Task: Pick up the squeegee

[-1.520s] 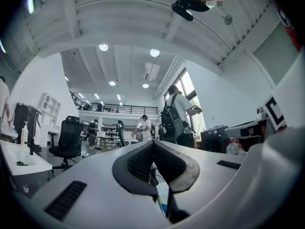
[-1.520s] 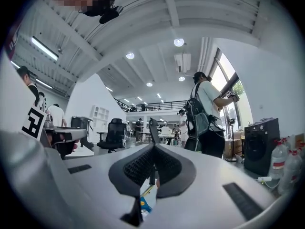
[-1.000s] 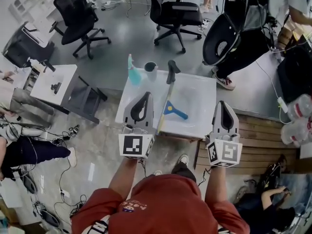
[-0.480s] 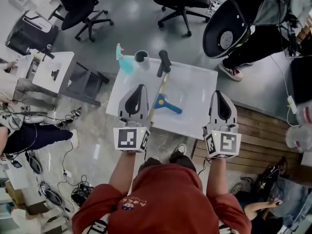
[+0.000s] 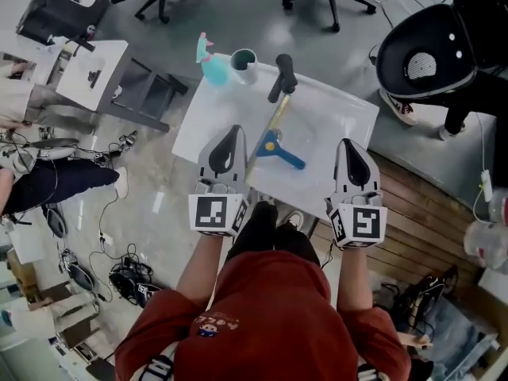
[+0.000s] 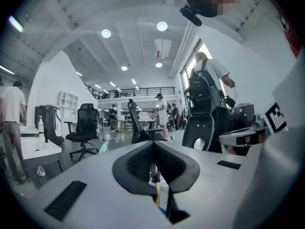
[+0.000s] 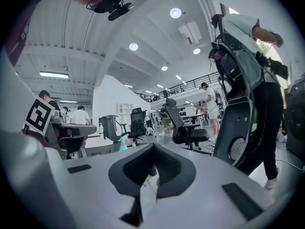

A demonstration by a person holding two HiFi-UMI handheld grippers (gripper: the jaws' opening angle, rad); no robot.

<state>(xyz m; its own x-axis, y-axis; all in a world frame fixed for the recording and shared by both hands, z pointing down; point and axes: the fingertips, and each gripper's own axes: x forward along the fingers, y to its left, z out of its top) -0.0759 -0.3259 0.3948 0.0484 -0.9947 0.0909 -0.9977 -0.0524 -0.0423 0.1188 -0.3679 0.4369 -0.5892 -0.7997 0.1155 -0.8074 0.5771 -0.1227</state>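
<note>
The squeegee lies on the white table, with its black handle at the far side, a yellow shaft and a blue head nearer me. My left gripper hovers just left of the shaft and blue head, shut and empty. Over the table's near right corner my right gripper is also shut with nothing in it. In the left gripper view the shut left gripper frames the shaft low ahead. In the right gripper view the right gripper shows only the pale table top.
A teal spray bottle and a grey cup stand at the table's far left corner. A small side table is at the left. Office chairs, floor cables and standing people surround the table.
Both grippers have sunk and come in over the table's near edge, staying shut and empty. The squeegee has not moved on the table.
</note>
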